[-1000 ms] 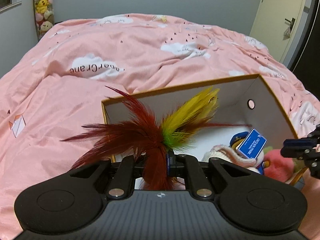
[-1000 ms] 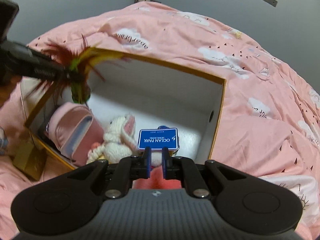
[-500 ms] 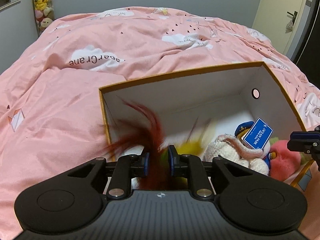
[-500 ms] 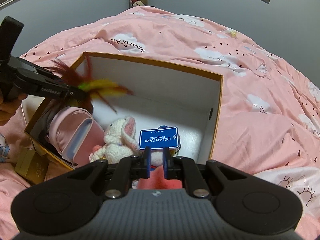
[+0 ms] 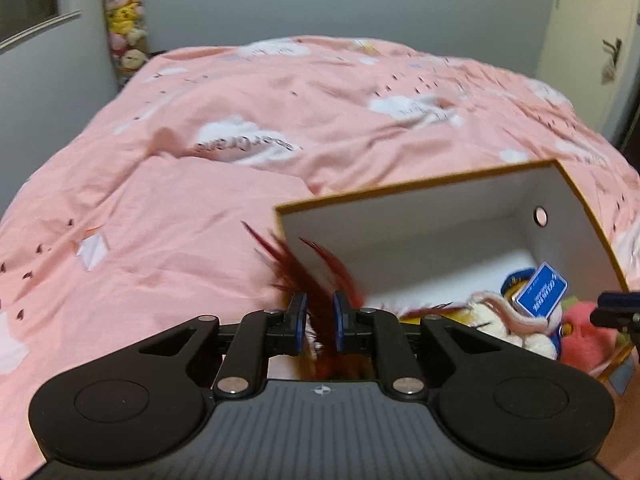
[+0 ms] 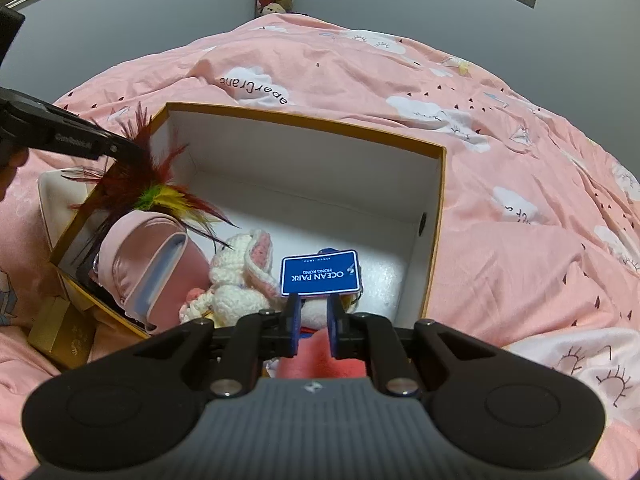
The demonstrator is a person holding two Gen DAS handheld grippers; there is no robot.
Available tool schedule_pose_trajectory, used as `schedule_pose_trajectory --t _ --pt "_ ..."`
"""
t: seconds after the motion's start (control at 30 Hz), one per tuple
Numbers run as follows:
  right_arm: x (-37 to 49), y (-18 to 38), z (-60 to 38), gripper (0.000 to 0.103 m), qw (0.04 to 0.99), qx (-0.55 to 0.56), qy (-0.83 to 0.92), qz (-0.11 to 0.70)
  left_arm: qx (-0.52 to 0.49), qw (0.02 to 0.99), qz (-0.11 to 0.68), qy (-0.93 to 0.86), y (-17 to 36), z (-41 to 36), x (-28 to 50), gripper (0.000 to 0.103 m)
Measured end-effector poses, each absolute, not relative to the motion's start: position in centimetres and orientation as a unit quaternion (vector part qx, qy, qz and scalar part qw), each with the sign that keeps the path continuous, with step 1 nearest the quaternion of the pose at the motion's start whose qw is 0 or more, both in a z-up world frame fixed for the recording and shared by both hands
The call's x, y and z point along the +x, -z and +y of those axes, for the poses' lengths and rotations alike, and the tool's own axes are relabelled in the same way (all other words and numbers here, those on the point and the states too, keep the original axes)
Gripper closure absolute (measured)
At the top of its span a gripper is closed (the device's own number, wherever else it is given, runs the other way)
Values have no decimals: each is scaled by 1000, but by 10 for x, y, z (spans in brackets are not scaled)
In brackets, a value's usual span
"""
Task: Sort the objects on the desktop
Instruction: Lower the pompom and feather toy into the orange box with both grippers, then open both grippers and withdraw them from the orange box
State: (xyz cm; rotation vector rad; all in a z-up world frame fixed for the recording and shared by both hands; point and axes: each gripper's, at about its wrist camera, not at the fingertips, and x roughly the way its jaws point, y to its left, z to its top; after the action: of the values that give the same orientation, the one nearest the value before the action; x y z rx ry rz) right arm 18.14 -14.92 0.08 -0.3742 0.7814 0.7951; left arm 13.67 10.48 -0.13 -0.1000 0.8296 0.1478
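**Feather toy at the box's near-left corner, not yet settled inside**

I have the left tongs (image 5: 319,322) at a narrow gap, and the jaws are closing with the dark red plumes of the feather toy (image 6: 154,196) between them; I judge the pads are not clamping it, though the blur leaves some doubt. From the right view, the toy's red, green and yellow plumes drape over the near-left corner of the box (image 6: 438,208), resting on the pink pouch (image 6: 148,264) inside. The box sits on the bed (image 6: 520,200).

The right tongs (image 6: 313,326) stand narrow over the pink plush (image 6: 320,356) at the box's near edge, pads apart and not pressing on it. The white knitted rabbit (image 6: 240,280) and the blue tag (image 6: 319,273) lie just beyond.

To finish this well, I would make sure the plumes are fully free of the pads before I draw the left tongs back, or the toy may drag out over the rim. A small nudge inward would seat it properly.
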Motion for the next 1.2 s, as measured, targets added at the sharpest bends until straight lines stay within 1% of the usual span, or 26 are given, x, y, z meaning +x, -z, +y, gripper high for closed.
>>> schedule_pose_trajectory --t 0.03,0.13,0.5,0.57,0.63,0.73,0.8,0.9,1.0,1.07,1.1,1.13,1.2 --pt "180 -1 -150 88 833 -174 -374 369 -58 913 397 -75 -2 108 132 87" --pt "177 -1 -152 83 837 -166 -371 367 -73 919 378 -87 -14 115 117 87" --pt "148 -11 -156 80 844 -115 -382 358 -70 935 342 -59 -41 92 67 87" --pt "141 -10 -157 76 843 -102 -385 362 -73 937 338 -58 -40 87 55 87" --pt "132 -6 -158 75 839 -87 -390 370 -77 935 339 -63 -36 85 44 87" --pt "120 4 -157 71 832 -71 -393 386 -90 927 358 -75 -25 83 31 87" --pt "110 8 -156 69 837 -77 -387 378 -102 917 377 -77 -15 83 26 86" --pt "101 18 -154 69 831 -75 -384 396 -113 905 403 -80 1 80 19 78" --pt "93 30 -153 69 813 -69 -396 422 -103 891 432 -91 15 73 15 72" --pt "91 41 -151 67 803 -76 -392 442 -95 884 447 -95 23 67 13 63" --pt "90 48 -150 66 799 -82 -384 456 -93 882 452 -93 26 65 11 60" --pt "90 55 -150 65 796 -88 -374 468 -90 881 455 -88 27 62 11 52" --pt "89 66 -150 64 791 -94 -359 486 -83 881 458 -81 30 56 9 51"
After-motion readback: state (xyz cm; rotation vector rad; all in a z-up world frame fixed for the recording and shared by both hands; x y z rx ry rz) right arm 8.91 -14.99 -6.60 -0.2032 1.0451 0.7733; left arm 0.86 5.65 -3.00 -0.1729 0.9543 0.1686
